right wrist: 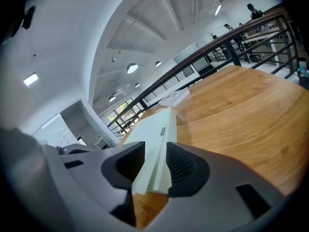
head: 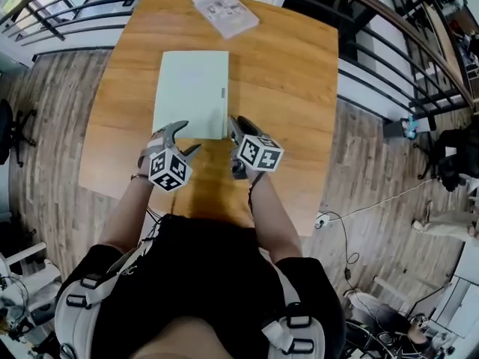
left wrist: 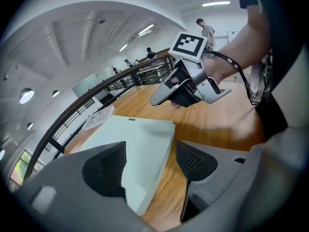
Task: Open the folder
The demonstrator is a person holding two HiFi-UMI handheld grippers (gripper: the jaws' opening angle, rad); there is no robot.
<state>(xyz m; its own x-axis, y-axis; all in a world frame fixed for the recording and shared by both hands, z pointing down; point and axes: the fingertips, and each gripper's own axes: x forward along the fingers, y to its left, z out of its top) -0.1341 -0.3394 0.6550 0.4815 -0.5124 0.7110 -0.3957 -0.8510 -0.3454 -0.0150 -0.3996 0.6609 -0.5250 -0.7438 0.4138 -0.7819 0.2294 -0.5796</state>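
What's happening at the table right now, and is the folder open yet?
Not yet. A person holds a gripper in each hand at the near edge of a pale green folder, which lies closed and flat on the wooden table. The left gripper is toward the left of that edge, the right gripper at its right corner. Both have their jaws apart with the folder's edge between them, not clamped. A booklet lies at the far end.

- A large open-plan office or lab: a black railing [head: 75, 10] curves round the wooden table [head: 299, 88] along the frame's top.
- Plank floor [head: 45, 148] with loose cables [head: 352, 215] (lower right).
- High white ceiling with strip lights [left wrist: 216, 4]; people [left wrist: 207, 30] stand far behind the railing.
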